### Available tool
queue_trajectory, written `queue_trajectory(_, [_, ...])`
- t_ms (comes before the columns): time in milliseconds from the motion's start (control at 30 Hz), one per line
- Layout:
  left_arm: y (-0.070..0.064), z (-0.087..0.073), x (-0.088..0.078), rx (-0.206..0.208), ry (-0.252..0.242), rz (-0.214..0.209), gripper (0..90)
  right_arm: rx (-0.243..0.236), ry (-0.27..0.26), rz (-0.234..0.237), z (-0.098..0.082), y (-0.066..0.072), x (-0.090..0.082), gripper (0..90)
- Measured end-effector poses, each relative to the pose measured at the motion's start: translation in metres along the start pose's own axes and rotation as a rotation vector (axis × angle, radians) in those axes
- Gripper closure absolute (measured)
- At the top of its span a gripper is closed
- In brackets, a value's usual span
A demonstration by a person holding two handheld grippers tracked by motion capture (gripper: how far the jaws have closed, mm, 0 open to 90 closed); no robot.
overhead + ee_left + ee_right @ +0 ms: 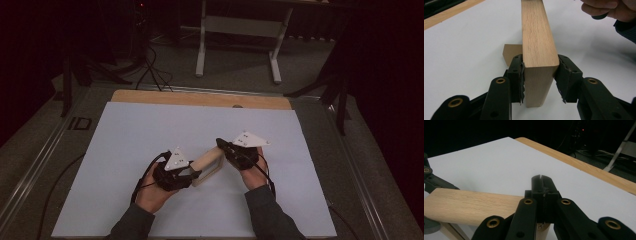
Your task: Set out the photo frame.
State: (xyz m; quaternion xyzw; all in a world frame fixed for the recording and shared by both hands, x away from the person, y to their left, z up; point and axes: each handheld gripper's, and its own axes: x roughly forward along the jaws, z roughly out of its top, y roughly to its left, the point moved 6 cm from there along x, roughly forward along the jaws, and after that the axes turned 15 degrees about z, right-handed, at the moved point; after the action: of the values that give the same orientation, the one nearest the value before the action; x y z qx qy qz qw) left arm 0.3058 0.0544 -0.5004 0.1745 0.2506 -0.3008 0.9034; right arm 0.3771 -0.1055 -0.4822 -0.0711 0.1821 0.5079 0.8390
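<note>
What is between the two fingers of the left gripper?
In the left gripper view, the end of the wooden block sits between the left gripper fingers, pressed from both sides.

We count one wooden block [206,158], pale and long, and one smaller brown piece [511,53] behind it in the left gripper view. We see two grippers, a left gripper [186,176] and a right gripper [223,145], each topped by one grey three-cornered plate, so two plates. Two hands hold them. One white sheet [150,130] covers one wooden table [200,98]. Beyond it stands one white frame [240,30] on two legs.
</note>
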Motion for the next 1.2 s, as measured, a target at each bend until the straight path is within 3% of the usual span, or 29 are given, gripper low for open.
queue_trajectory(200, [-0.004,0.001,-0.001,0.041,-0.003,-0.004,60.8,0.008,0.002,-0.006,-0.001,0.000,0.004,89.9])
queue_trajectory(400, [-0.001,0.001,0.000,0.034,0.002,0.016,60.3,0.001,0.008,-0.013,-0.001,0.000,0.003,90.0])
queue_trajectory(933, [0.019,-0.004,0.010,-0.082,0.034,0.163,56.6,0.025,0.024,-0.026,-0.002,-0.002,-0.002,90.0])
queue_trajectory(1033, [0.020,-0.005,0.012,-0.108,0.031,0.164,57.1,0.031,0.030,-0.023,-0.002,-0.002,-0.003,90.0])
queue_trajectory(1200, [0.019,-0.005,0.014,-0.106,0.026,0.161,58.1,0.027,0.042,-0.017,-0.001,-0.002,-0.003,89.8])
